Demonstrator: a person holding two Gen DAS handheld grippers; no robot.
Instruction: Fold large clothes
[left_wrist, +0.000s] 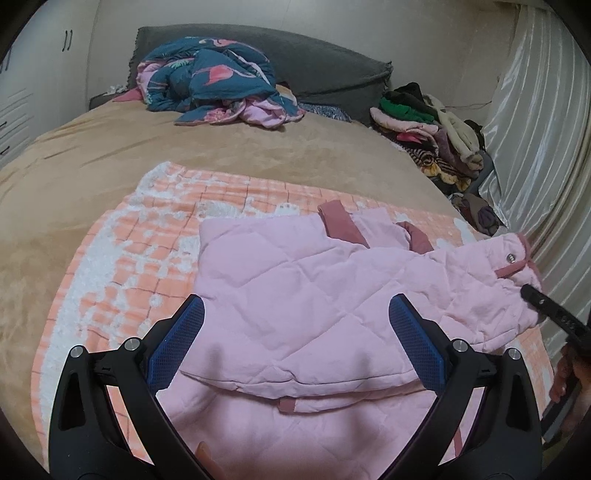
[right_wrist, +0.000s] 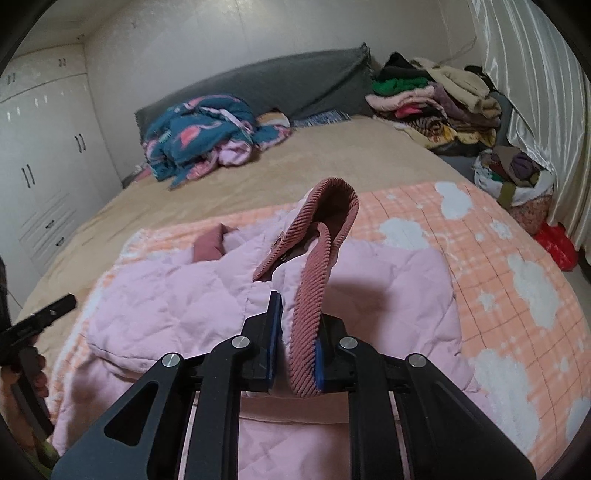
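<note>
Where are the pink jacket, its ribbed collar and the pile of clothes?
pink jacket (left_wrist: 295, 295): left wrist view, quilted middle panel.
ribbed collar (right_wrist: 314, 295): right wrist view, band above the right gripper (right_wrist: 295, 339).
pile of clothes (right_wrist: 432, 103): right wrist view, stack's middle.

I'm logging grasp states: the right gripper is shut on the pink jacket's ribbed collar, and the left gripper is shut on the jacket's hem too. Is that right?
Not quite. The right gripper is indeed shut on the jacket's ribbed collar, but the left gripper is open: the left wrist view shows its jaws spread wide over the jacket, gripping nothing.
</note>
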